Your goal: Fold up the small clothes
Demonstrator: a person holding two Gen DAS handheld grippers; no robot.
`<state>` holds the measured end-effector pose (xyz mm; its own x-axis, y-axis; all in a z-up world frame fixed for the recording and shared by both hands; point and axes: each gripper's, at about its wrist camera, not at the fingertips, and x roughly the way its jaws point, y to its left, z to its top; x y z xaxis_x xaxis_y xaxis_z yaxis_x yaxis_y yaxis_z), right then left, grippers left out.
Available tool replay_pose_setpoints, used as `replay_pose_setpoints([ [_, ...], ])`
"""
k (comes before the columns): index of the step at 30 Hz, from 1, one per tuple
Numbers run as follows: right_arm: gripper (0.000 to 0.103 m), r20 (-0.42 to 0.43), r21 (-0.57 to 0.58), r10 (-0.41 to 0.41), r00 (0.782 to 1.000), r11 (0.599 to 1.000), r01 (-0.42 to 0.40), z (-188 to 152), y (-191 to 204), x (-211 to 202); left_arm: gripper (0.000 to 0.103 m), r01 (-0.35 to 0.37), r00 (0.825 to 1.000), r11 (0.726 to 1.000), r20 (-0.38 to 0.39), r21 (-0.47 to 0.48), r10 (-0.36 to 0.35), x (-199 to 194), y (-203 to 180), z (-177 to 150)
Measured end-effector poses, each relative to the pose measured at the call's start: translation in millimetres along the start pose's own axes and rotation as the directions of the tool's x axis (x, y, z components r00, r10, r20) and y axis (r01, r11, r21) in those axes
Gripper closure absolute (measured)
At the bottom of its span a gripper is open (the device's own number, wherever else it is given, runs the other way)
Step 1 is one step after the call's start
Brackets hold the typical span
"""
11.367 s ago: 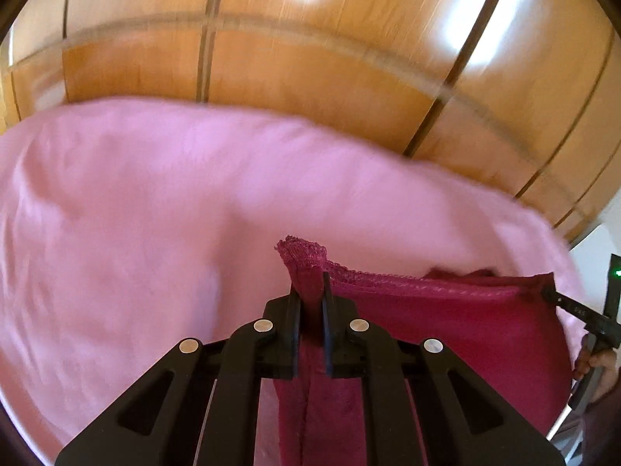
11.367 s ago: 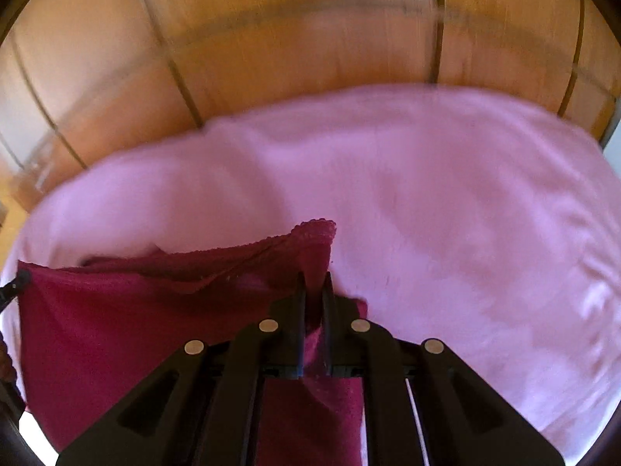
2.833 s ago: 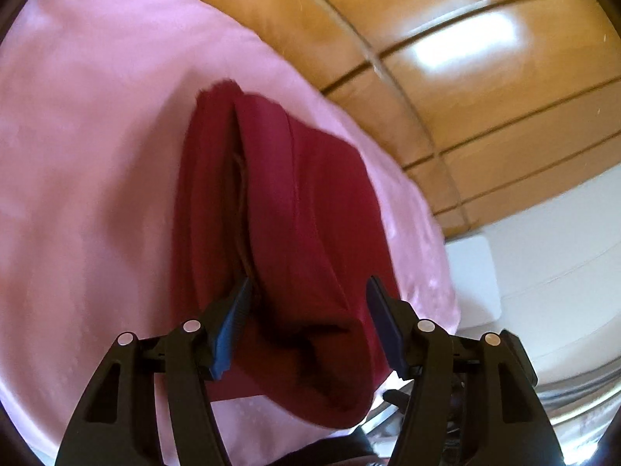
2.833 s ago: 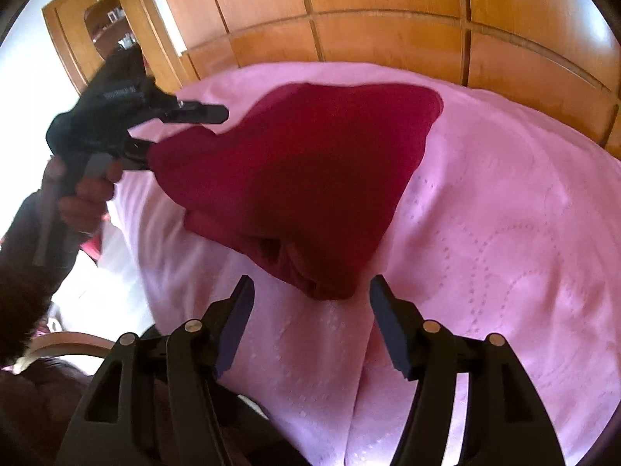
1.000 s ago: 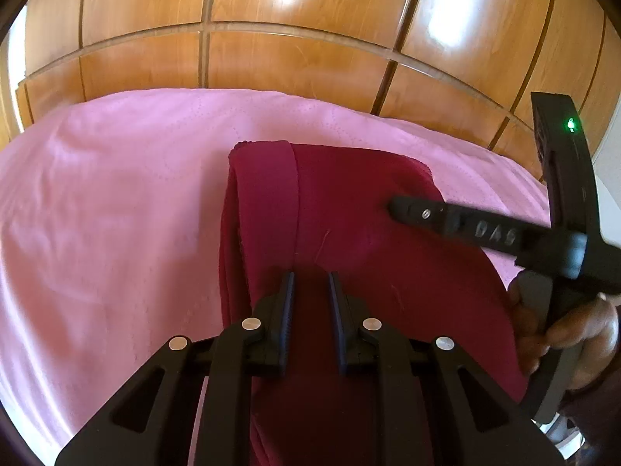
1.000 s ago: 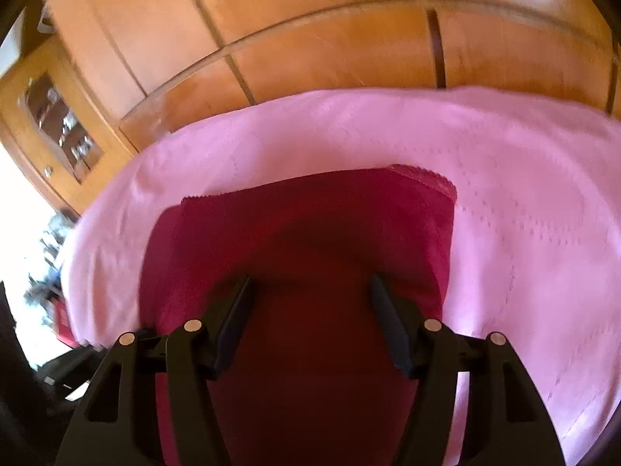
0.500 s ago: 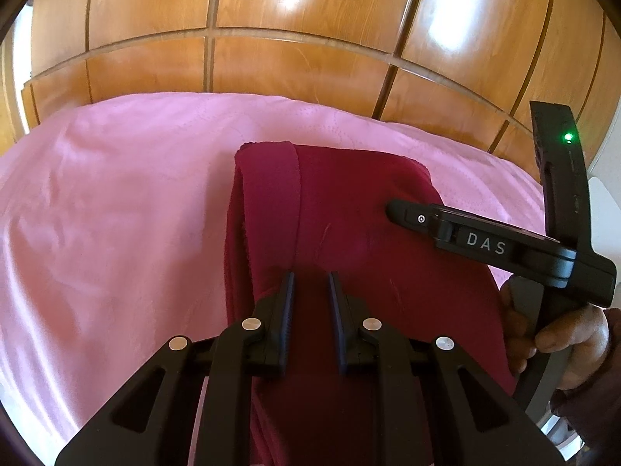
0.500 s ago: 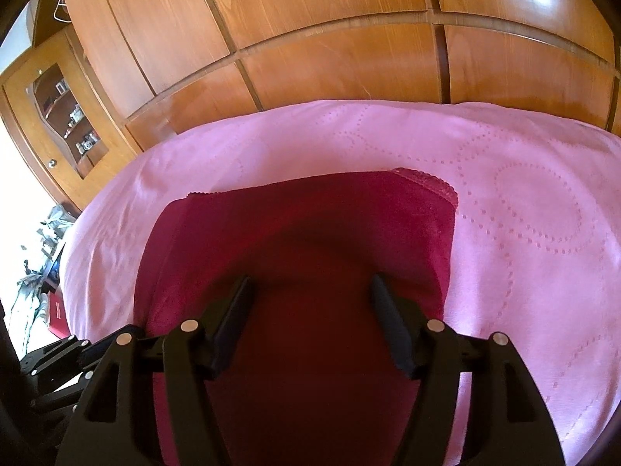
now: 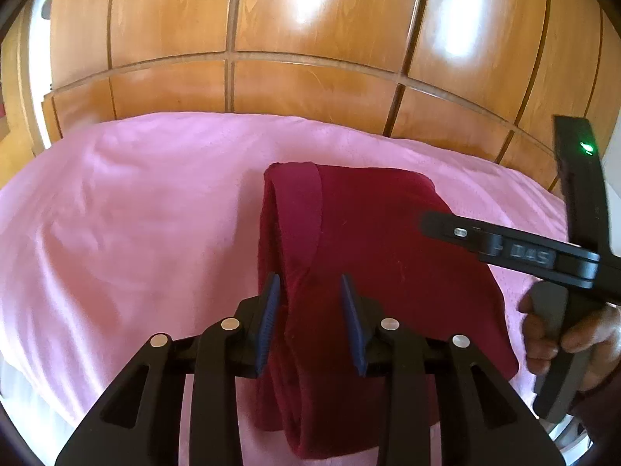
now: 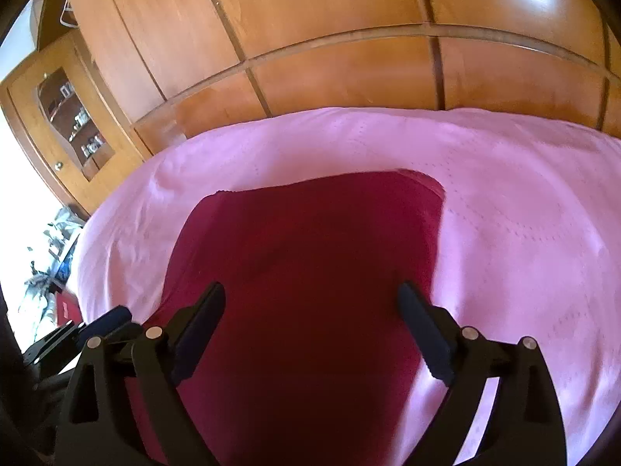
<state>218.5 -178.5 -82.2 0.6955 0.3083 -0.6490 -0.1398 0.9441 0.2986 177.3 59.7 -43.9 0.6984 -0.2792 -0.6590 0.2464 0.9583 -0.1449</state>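
Observation:
A dark red garment (image 9: 372, 256) lies folded on the pink bedspread (image 9: 136, 213), with a folded band along its left edge. My left gripper (image 9: 310, 310) is partly open over the garment's near left fold and holds nothing. My right gripper (image 10: 310, 322) is wide open and empty above the same garment (image 10: 310, 252). It also shows from the side at the right of the left wrist view (image 9: 504, 248), hovering over the garment's right part.
Wooden wardrobe panels (image 9: 310, 58) stand behind the bed. A glass-fronted wooden cabinet (image 10: 66, 120) is at the far left in the right wrist view. The bedspread (image 10: 524, 213) stretches to both sides of the garment.
My left gripper was shut on the garment's fold half a second ago and has now opened and let go. My right gripper has stayed open, hovering over the garment.

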Motion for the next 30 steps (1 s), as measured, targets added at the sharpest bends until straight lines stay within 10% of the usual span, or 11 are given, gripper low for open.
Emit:
replay_pose_setpoints([
  [8, 0.012, -0.025, 0.073, 0.037, 0.999, 0.997, -0.035, -25, -25, -31, 0.045, 0.000, 1.000, 1.000, -0.001, -0.020, 0.000, 0, 8, -3],
  [21, 0.021, -0.050, 0.190, 0.195, 0.979, 0.965, -0.183, -30, -40, -13, 0.045, 0.114, 0.988, 0.993, -0.096, -0.039, -0.117, 30, 22, -3],
  [30, 0.031, -0.059, 0.213, 0.262, 0.963, 0.946, -0.244, -20, -43, 5, 0.050, 0.293, 0.944, 0.943, -0.110, -0.159, -0.312, 55, 46, -8],
])
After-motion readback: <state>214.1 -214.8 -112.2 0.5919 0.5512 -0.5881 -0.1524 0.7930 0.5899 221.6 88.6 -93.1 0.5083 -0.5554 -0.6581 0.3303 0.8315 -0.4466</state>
